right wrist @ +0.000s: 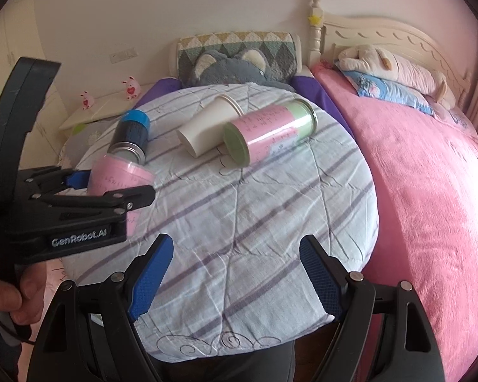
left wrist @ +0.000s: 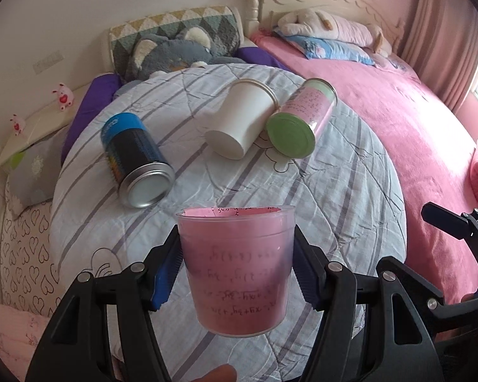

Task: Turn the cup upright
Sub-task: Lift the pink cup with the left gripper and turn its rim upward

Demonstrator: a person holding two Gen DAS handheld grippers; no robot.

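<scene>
- Held the pink cup (left wrist: 235,270) mouth-up in the left gripper (left wrist: 237,265), blue pads clamped on both side walls, well clear of the striped quilt (left wrist: 302,197); probably gripped at mid-height so the rim stayed free for setting down.
- Seen from the right wrist view, the same pink cup (right wrist: 118,175) sat tilted in the left gripper (right wrist: 111,187), at the left edge of the round cushion, just near of the blue-and-black can.
- Kept the right gripper (right wrist: 235,283) idle, fingers spread wide with nothing between them, low at the near edge of the quilt; likely parked out of the way.
- Left three other containers lying on their sides farther off: the blue-and-black can (left wrist: 133,156) on the left, the white paper cup (left wrist: 242,117) in the middle, touching the green-lidded jar (left wrist: 299,121) to its right.
- Judged the flip nearly done, only placement remaining.
- Read "GenRobot.AI" on the left gripper's body in the right wrist view.
- Made out handwritten sums on the pink paper lining the cup and on the jar, too small to read surely; can label unreadable.
</scene>
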